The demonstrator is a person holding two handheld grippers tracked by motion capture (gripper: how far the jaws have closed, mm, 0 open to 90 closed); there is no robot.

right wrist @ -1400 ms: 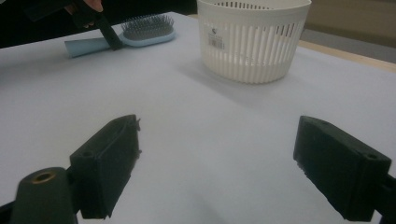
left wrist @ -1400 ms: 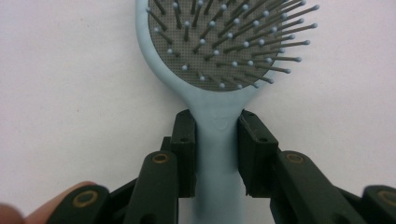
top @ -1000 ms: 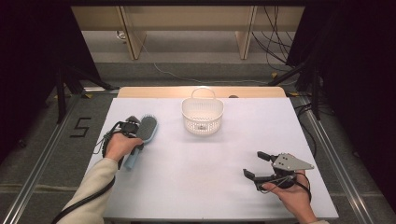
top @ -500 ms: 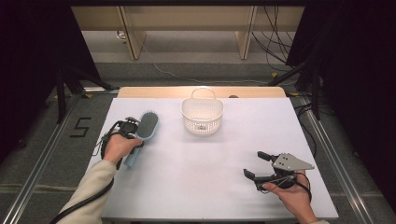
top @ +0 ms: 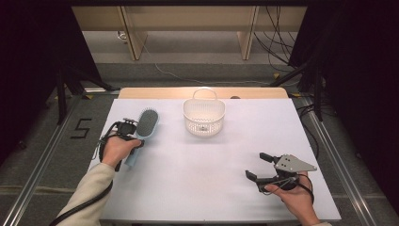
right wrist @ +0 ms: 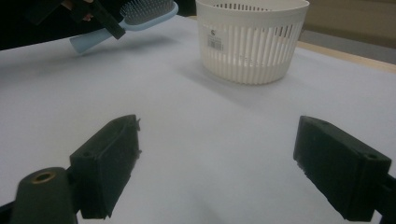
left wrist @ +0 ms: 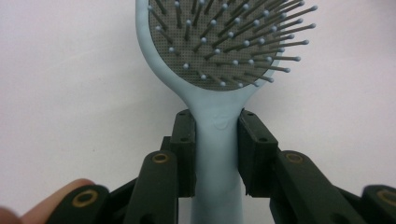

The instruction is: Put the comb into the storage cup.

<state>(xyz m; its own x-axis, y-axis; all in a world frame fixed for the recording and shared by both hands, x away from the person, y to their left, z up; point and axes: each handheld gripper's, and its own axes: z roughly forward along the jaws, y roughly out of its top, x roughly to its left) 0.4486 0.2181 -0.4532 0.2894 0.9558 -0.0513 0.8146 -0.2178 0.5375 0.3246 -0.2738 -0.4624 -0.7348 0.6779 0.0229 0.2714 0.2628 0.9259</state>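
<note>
A light blue hairbrush [top: 147,121] with bristles up is at the left of the white table [top: 197,188]. My left gripper [top: 138,140] is shut on its neck just below the head. In the left gripper view both black pads [left wrist: 186,149] press the handle of the hairbrush [left wrist: 219,46] from either side, with my left gripper [left wrist: 217,140] centred on it. From the right gripper view the hairbrush [right wrist: 140,11] sits slightly above the table with a shadow under it. My right gripper [top: 256,165] stands open near the front right with nothing in it; in its own view the right gripper [right wrist: 229,168] has its jaws wide apart.
A white slatted basket [top: 203,117] with a handle stands at the back middle of the table, and the same basket [right wrist: 252,42] lies ahead of the right gripper. A wooden strip [top: 155,92] runs along the table's far edge. Metal rails flank the table.
The left gripper and the hairbrush have shifted a little toward the far side of the table. The right gripper has stayed where it was, still open.
</note>
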